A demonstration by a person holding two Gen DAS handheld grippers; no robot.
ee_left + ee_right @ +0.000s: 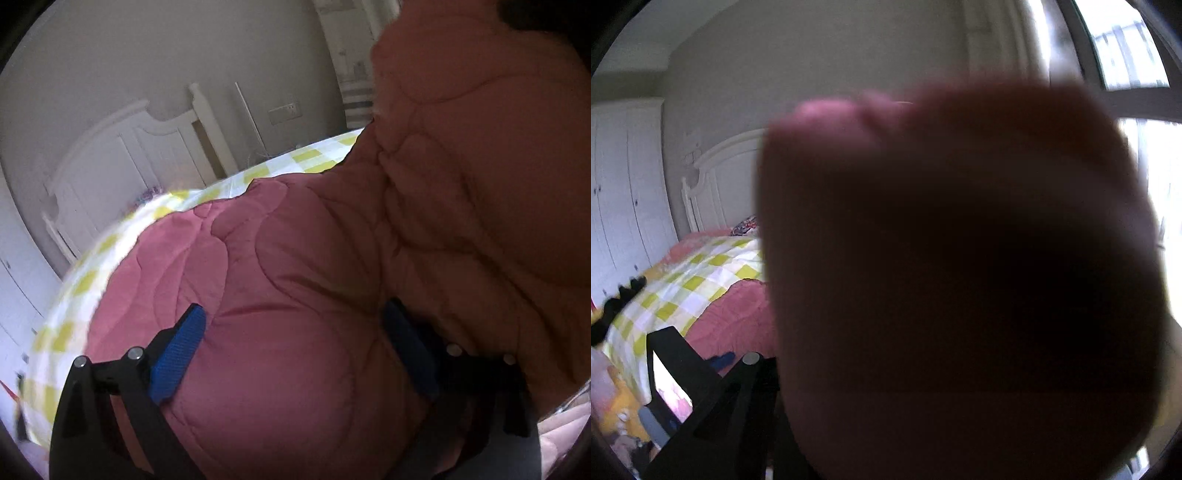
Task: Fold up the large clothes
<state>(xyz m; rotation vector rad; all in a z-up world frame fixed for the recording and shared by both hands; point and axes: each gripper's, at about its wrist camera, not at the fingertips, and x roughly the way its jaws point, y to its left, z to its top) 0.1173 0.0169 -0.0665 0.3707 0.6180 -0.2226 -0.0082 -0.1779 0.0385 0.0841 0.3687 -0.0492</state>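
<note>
A: Left wrist view now. The pink coat (pixel 295 295) fills the lower middle and right of the frame, puffy and quilted, lying on the checked bedspread (pixel 110 251)

B: And the left gripper (pixel 291 354)?

A: Jaws spread wide, one blue pad (pixel 177 354) at lower left, the other in shadow at lower right, and a fat bulge of coat sits between them. Both pads look pushed against the padding, but I judge that a loose straddle, not a pinch. Call it released

B: Which way does the coat run?

A: From that bulge at the bottom centre it climbs to the upper right of the frame, and there it lifts off the bed. So the long axis goes lower left to upper right, with the raised end at the top right

B: Right wrist view?

A: Nearly all dark, blurred pink cloth, right up against the lens. The right gripper (pixel 768 369) shows only its black linkage at lower left; the fingertips are hidden behind the cloth. My read is that it is clenched on the coat, since the cloth hangs straight off its front, high above the bed

B: The white headboard (pixel 727 177) is at middle left there, and more coat (pixel 738 317) lies flat below it

A: So the right one carries the raised end, the left is nearer the low end on the bed. The coming move, I judge, turns on that: raised end over the low one along that diagonal
</note>
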